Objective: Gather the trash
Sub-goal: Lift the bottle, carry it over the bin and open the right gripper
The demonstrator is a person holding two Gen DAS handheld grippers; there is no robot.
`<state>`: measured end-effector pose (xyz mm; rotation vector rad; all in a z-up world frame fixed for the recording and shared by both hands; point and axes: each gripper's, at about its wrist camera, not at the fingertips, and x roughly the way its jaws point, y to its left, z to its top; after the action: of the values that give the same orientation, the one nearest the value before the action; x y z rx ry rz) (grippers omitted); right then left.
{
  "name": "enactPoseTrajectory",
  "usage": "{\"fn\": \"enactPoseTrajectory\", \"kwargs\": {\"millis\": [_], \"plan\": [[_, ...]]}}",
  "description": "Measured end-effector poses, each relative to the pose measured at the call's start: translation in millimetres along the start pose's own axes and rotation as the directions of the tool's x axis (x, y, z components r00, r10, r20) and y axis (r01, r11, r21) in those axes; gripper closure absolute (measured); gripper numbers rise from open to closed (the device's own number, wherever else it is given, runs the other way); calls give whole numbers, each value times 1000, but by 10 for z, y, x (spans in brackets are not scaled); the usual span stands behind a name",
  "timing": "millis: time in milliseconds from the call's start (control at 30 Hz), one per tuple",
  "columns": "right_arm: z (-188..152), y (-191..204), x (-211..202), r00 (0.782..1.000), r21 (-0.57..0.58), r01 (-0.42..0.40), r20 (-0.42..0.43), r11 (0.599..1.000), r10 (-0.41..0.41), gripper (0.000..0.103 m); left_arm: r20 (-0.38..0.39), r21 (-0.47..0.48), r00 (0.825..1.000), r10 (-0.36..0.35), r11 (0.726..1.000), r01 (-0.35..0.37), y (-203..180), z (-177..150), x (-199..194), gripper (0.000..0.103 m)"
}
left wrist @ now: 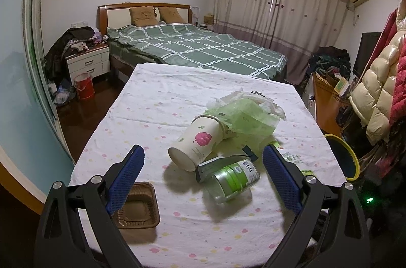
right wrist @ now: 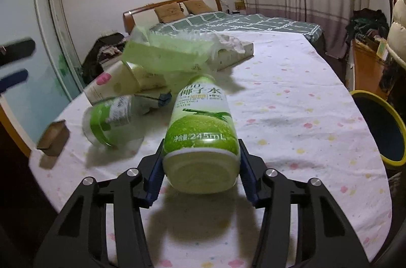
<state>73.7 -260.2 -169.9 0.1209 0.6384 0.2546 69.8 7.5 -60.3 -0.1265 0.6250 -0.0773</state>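
Right wrist view, fingers (right wrist: pixel 162 166) clamping coconut water bottle (right wrist: pixel 200 141), bin (right wrist: pixel 395 121) nearby

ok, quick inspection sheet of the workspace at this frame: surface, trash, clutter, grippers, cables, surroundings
Surface: table under a white cloth with pastel dots, wrinkled.
Trash: coconut water bottle on its side between the right pads; clear bottle, paper cup, both on their sides; green wrapper with tissues; brown tray near the front left edge.
Clutter: nothing seen beyond the trash.
Grippers: left hand-held gripper open, above the clear bottle; right hand-held gripper shut on the coconut water bottle's base.
Cables: nothing seen.
Surroundings: yellow-rimmed bin at the table's right edge; bed, curtains, hanging coats.
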Motion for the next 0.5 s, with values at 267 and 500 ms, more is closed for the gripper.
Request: {"fn": "enactPoseTrajectory", "kwargs": {"millis": [267, 500], "plan": [[325, -191, -525, 994, 33, -61, 90, 998, 58, 53, -8, 1, 1000, 1, 1000, -1, -43, -16, 58, 10], [408, -436, -663, 993, 102, -105, 72, 989, 98, 54, -13, 17, 1000, -1, 1000, 1, -90, -25, 69, 10]]}}
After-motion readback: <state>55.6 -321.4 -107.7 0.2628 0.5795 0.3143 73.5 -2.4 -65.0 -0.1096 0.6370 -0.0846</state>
